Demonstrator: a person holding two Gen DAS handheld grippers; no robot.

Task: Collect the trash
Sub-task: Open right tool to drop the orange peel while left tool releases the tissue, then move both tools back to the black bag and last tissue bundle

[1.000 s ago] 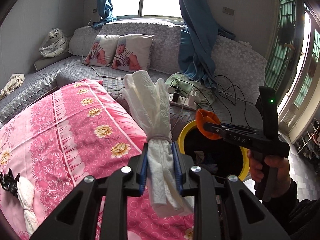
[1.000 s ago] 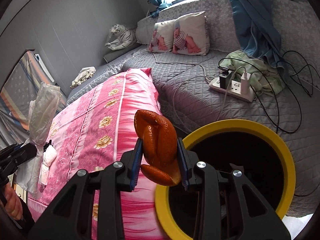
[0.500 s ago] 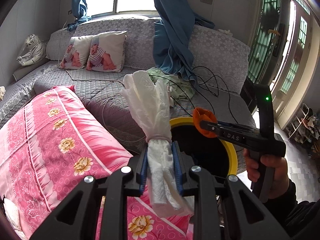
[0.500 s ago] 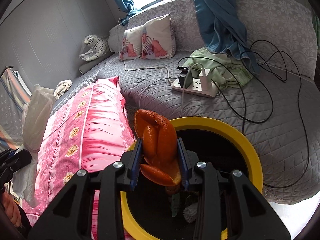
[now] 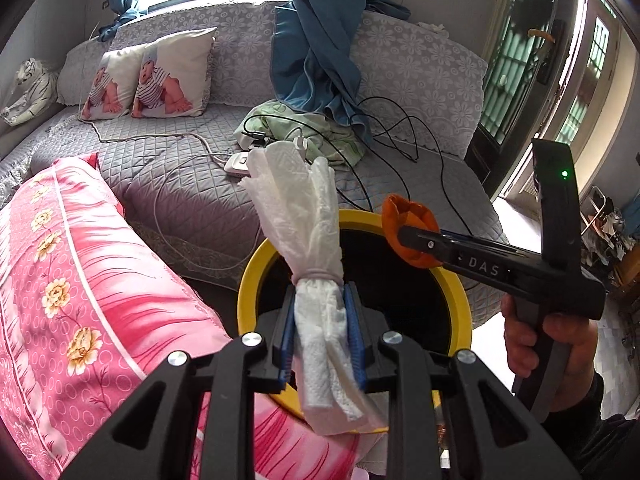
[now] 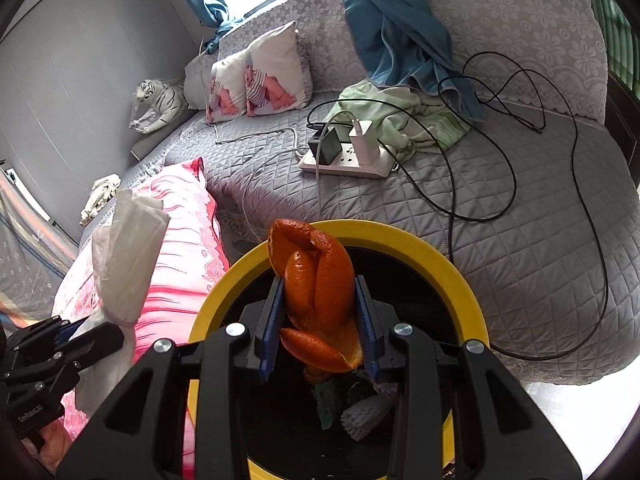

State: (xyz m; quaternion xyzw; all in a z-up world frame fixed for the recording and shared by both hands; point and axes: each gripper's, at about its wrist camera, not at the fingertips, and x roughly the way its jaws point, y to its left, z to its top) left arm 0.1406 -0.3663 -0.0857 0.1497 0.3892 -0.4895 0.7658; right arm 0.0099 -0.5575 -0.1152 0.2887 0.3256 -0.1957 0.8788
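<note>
My left gripper [image 5: 322,328] is shut on a white tissue bundle [image 5: 304,216] tied with a band, held at the near left rim of the yellow-rimmed trash bin [image 5: 256,264]. My right gripper [image 6: 318,328] is shut on an orange peel [image 6: 316,276] and holds it above the bin's opening [image 6: 448,260]. The peel [image 5: 404,220] and right gripper [image 5: 416,238] show at the right of the left wrist view. The tissue [image 6: 124,244] and left gripper [image 6: 86,338] show at the left of the right wrist view. Trash [image 6: 364,416] lies inside the bin.
A pink floral quilt [image 5: 80,280] lies left of the bin. The grey sofa bed [image 6: 520,240] behind holds a white power strip [image 6: 348,160], black cables [image 6: 500,160], green cloth [image 6: 404,120], two pillows [image 6: 256,76] and a blue curtain [image 5: 320,52].
Both grippers have moved right and toward the bin with their loads. The peel is now over the bin's opening and the tissue has reached the rim.
</note>
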